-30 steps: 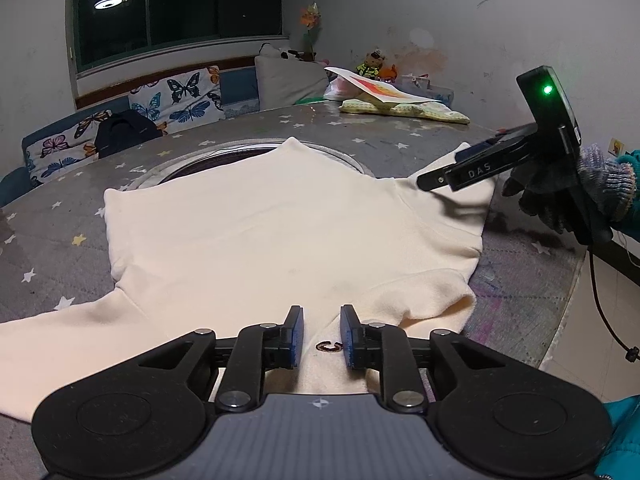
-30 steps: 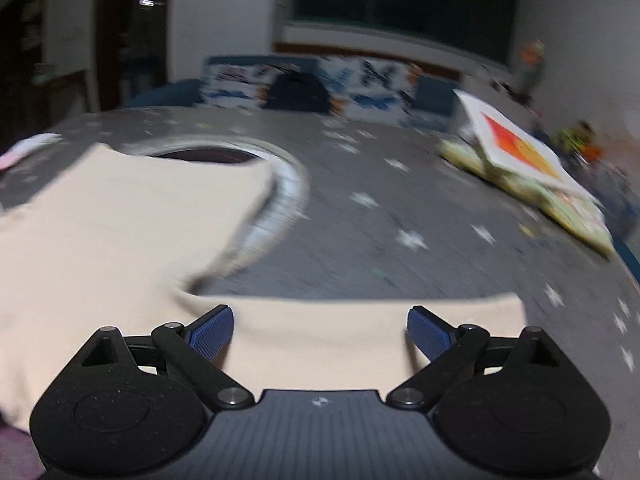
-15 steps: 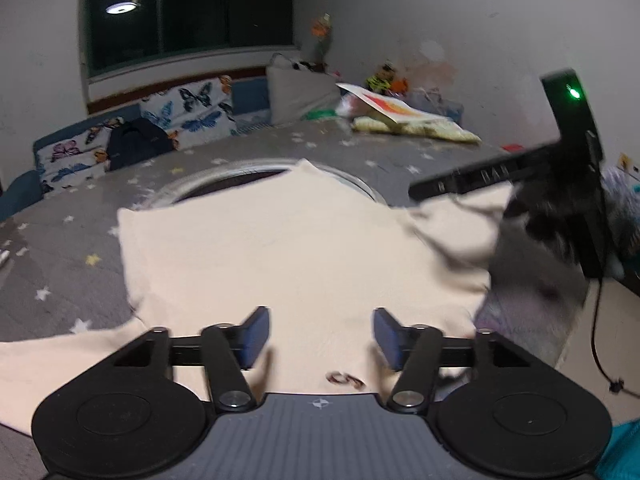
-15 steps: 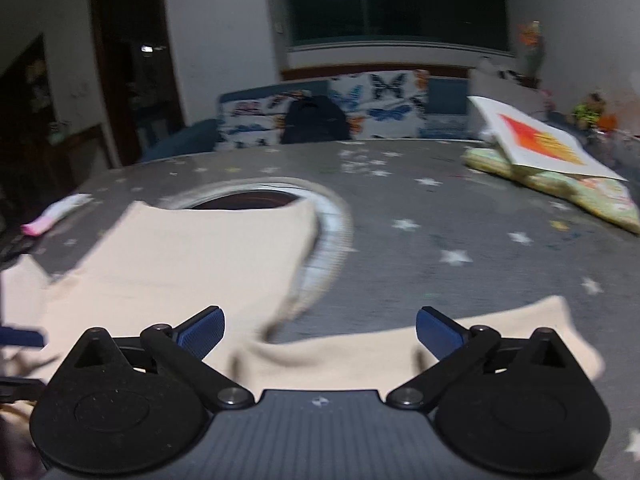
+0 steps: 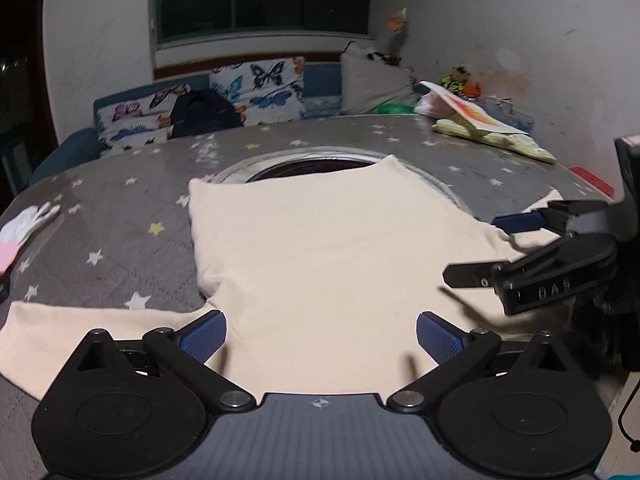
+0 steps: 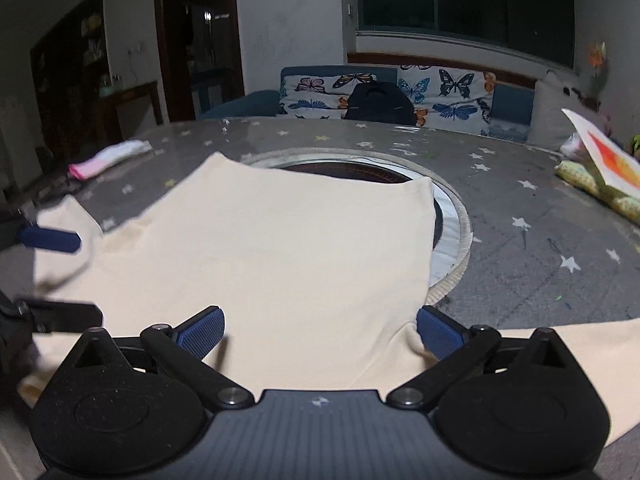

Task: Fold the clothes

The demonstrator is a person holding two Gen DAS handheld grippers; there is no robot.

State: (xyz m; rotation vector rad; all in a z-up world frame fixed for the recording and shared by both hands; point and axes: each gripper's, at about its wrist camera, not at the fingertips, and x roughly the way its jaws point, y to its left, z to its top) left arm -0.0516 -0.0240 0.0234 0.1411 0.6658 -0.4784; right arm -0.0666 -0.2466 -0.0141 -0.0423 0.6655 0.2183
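cream shirt (image 5: 332, 256) lies flat ahead of left gripper (image 5: 321, 334) and right gripper (image 6: 320, 330), both spread wide, holding nothing.

Left wrist view: low over the near edge of the table (image 5: 120, 216), facing across the cream garment (image 5: 328, 248) toward the window wall, the left gripper (image 5: 320, 334) at frame bottom. Right wrist view: similarly low and close, facing the same sofa (image 6: 440, 96). Both share the garment, the table's round opening (image 6: 352, 170), and each shows the other gripper at its edge
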